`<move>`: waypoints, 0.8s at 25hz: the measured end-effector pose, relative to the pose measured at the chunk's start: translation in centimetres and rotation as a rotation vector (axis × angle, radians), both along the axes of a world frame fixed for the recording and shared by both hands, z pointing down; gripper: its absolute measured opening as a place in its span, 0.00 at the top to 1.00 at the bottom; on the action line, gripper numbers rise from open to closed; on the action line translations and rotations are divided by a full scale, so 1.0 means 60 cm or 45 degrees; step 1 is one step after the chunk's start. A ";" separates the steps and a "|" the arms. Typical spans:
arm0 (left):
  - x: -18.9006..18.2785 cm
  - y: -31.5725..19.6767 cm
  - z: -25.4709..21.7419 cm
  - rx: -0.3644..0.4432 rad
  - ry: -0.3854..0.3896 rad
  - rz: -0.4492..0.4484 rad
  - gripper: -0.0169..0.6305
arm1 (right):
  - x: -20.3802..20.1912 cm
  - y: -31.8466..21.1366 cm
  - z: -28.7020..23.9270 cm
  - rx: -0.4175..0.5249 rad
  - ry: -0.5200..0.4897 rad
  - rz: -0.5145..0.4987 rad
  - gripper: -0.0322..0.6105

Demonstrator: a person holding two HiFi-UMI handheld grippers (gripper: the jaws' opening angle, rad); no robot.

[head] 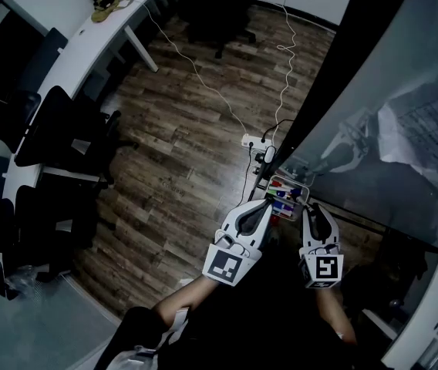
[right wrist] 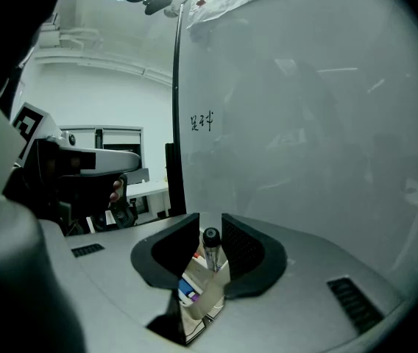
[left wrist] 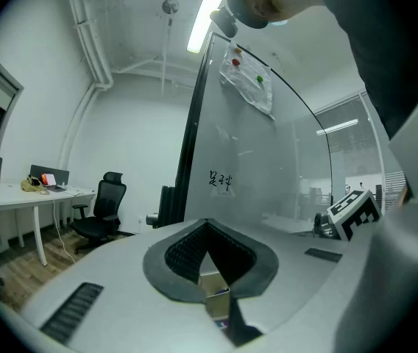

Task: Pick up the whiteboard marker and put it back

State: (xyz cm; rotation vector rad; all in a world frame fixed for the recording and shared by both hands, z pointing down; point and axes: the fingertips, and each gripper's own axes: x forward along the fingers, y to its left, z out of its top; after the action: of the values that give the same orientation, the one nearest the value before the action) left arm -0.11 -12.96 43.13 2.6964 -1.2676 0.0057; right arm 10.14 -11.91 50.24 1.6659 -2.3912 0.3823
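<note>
So, stage: I judge the pick-up as done; the putting back is not yet done.
Right tongs (right wrist: 210,232): closed on the whiteboard marker (right wrist: 210,251), which stands upright between them with its black cap on top.
Left tongs (left wrist: 207,225): pressed together, and I see nothing in them.
Marker place: just above the tray (head: 294,183) at the foot of the whiteboard (head: 381,122), where other coloured markers (head: 281,196) lie.
Left to do: I must lower this 1 marker into the tray and release it.
</note>
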 end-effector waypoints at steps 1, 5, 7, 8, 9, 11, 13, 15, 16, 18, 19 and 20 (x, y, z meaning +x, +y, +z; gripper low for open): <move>0.000 0.000 -0.001 0.000 0.001 0.001 0.96 | 0.000 -0.001 -0.003 0.006 -0.001 0.001 0.82; 0.002 0.002 -0.006 0.013 -0.001 0.007 0.96 | 0.004 0.002 -0.008 0.024 -0.013 0.006 0.82; 0.003 0.005 -0.006 0.014 -0.007 0.014 0.96 | 0.006 0.003 -0.016 0.037 -0.014 0.006 0.82; 0.003 0.006 -0.007 0.012 -0.007 0.016 0.96 | 0.006 0.003 -0.023 0.045 -0.016 0.010 0.82; 0.003 0.007 -0.008 0.008 -0.004 0.017 0.96 | 0.008 0.002 -0.029 0.054 -0.019 0.017 0.82; 0.003 0.009 -0.009 0.003 0.004 0.015 0.96 | 0.010 0.003 -0.035 0.075 -0.028 0.028 0.82; 0.003 0.012 -0.009 0.007 0.002 0.018 0.96 | 0.014 0.007 -0.034 0.087 -0.024 0.030 0.82; 0.005 0.015 -0.011 0.019 0.001 0.024 0.96 | 0.017 0.011 -0.035 0.085 -0.003 0.028 0.82; 0.006 0.017 -0.012 0.020 0.003 0.026 0.96 | 0.019 0.013 -0.036 0.088 0.005 0.028 0.82; 0.006 0.021 -0.014 0.020 0.006 0.028 0.96 | 0.020 0.017 -0.041 0.116 -0.005 0.031 0.82; 0.005 0.022 -0.015 0.022 0.006 0.029 0.96 | 0.020 0.018 -0.045 0.131 -0.017 0.035 0.82; 0.005 0.024 -0.016 0.025 0.007 0.030 0.96 | 0.020 0.020 -0.048 0.136 -0.025 0.040 0.82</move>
State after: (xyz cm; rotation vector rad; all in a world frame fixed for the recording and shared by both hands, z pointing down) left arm 0.21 -11.53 42.15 2.7260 -1.2410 -0.0118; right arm 11.37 -10.70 47.37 1.7540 -2.4426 0.2818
